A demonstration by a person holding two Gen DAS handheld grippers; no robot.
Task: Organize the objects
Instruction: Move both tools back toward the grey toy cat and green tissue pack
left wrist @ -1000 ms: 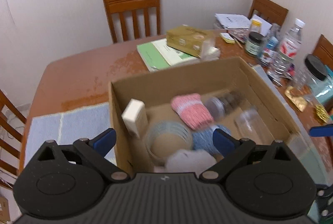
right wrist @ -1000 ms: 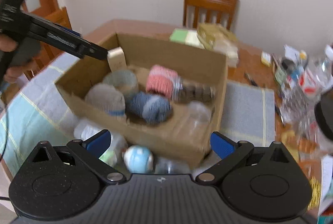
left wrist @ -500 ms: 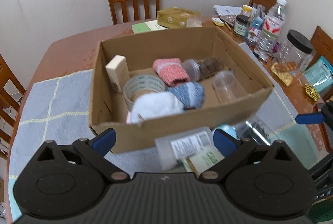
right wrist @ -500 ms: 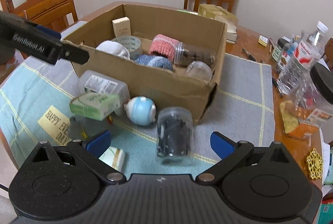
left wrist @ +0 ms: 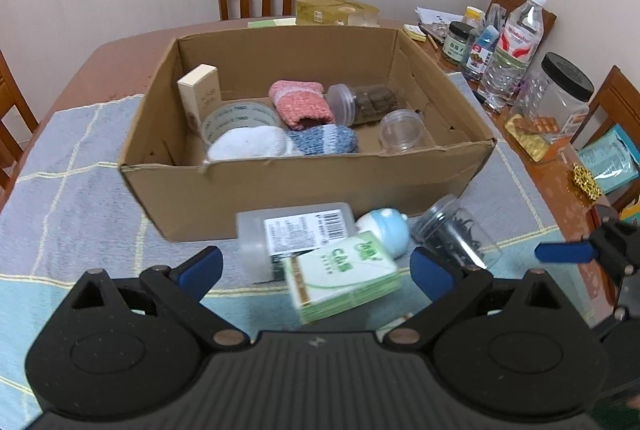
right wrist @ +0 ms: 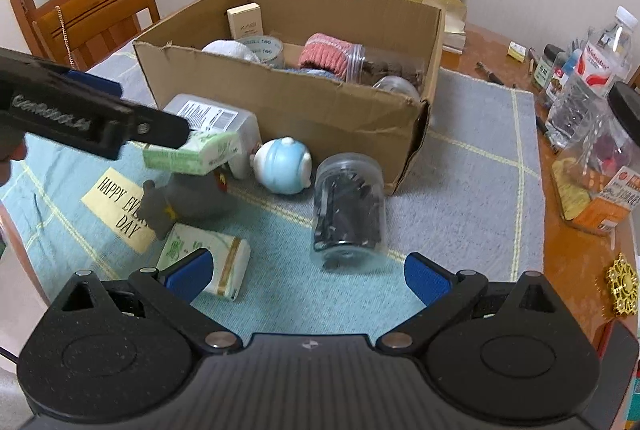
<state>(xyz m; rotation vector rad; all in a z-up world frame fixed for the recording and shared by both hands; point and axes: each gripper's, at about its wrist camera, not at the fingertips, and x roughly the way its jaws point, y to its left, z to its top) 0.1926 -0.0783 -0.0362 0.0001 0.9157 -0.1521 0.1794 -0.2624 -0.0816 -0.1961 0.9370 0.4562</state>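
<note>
left gripper point(left wrist: 316, 266): jaws stood wide apart and held nothing; it hung low over the cloth, in front of the box, with the green packet between its blue pads point(left wrist: 198, 270) but not touched by them.
cloth point(right wrist: 472, 166): pale blue and grey, ruled with yellow lines, spread over the brown table point(left wrist: 108, 70).
yellow label point(right wrist: 116, 208): lay flat on the cloth at the left, printed "happy" and "day".
grey toy point(right wrist: 192, 198): lay just beside the label, partly under the green packet.
green packet point(left wrist: 344, 276): tissue pack, resting on the grey toy and against the flat plastic bottle point(left wrist: 292, 232).
second tissue pack point(right wrist: 208, 262): lay on the cloth near the right gripper's left pad.
cardboard box point(left wrist: 304, 186): open, in the middle of the cloth; inside, left to right, were a cream carton point(left wrist: 200, 96), a tape roll point(left wrist: 240, 116), a white sock point(left wrist: 250, 144), a pink sock point(left wrist: 300, 104), a blue sock point(left wrist: 324, 140), a lidded jar of dark pieces point(left wrist: 366, 102) and an empty clear cup point(left wrist: 402, 130).
blue and white ball toy point(right wrist: 284, 166): on the cloth, just beside the box's near wall.
clear jar point(right wrist: 346, 206): lay on its side with dark bits inside, near the box's corner.
right gripper point(right wrist: 308, 278): jaws spread wide, empty, aimed at the clear jar without touching it.
far right: a water bottle point(left wrist: 514, 46), small jars and a black-lidded jar point(left wrist: 560, 90) stood on bare table.
</note>
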